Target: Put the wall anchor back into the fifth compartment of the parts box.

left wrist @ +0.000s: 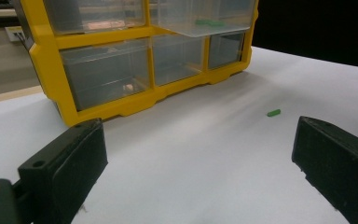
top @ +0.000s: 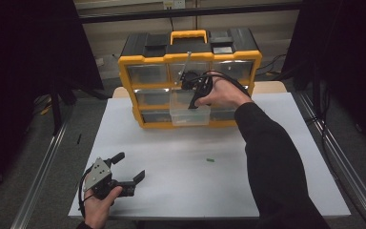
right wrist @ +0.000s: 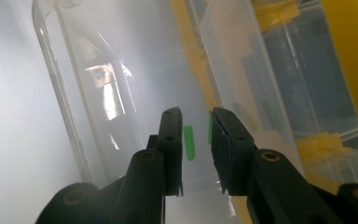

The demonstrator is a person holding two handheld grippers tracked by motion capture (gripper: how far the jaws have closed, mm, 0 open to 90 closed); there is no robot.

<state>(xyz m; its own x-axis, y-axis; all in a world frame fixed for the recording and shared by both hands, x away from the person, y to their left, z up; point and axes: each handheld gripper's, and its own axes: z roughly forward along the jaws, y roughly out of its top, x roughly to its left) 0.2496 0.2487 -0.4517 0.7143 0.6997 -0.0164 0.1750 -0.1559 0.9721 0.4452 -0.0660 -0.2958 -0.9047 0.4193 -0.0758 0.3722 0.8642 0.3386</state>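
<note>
A yellow and black organizer [top: 129, 90] with clear drawers stands at the table's far side. Its middle drawer [top: 188, 118] is pulled out. My right gripper [top: 193, 101] points down into that drawer. In the right gripper view its jaws [right wrist: 196, 114] stand a little apart, and a small green piece [right wrist: 189, 142] lies in the drawer [right wrist: 65, 116] beyond the gap, untouched by the pads. My left gripper [top: 130, 166] rests at the front left of the table, open and holding nothing [left wrist: 198, 130]. Another green piece [top: 210, 160] lies loose on the white tabletop [left wrist: 273, 112].
The white tabletop [top: 181, 191] spreads between the organizer and the front edge. From the left gripper view, green pieces [left wrist: 209, 22] show in the open drawer [left wrist: 214, 31], and a small pale item [left wrist: 128, 87] sits in a lower drawer. Metal rails flank the table.
</note>
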